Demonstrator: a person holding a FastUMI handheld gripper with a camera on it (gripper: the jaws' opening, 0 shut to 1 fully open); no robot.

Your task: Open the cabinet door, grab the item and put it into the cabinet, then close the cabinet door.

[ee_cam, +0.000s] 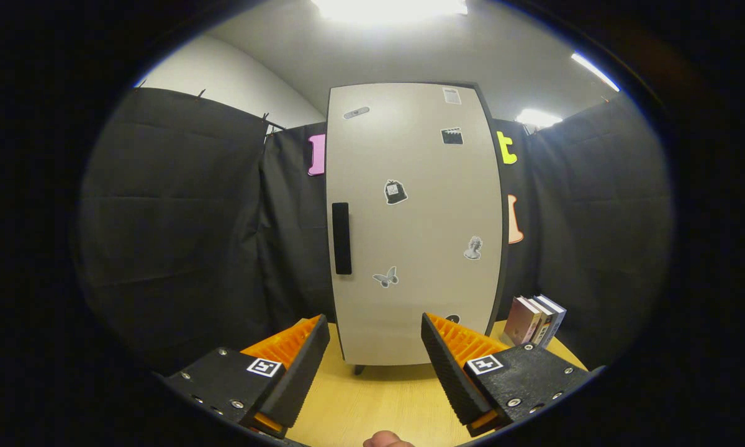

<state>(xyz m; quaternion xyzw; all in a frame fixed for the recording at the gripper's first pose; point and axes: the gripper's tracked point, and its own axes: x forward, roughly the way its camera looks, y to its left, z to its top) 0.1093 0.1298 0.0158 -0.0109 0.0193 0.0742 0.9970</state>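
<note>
Facing a shut cabinet at the back of a wooden table, the gripper hovers with its jaws wide and holding nothing. The door's dark handle runs along its left edge, well beyond the fingers. Books, probably the item to stow, stand at the table's right edge beside the cabinet. Likely risks: fingers slipping off the slim handle, or the light cabinet shifting when pulled.

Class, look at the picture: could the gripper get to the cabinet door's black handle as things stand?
Probably yes. The gripper is open and holds nothing, and the handle on the closed cabinet door lies beyond the fingers with only bare tabletop between; the books stand off to the side.
</note>
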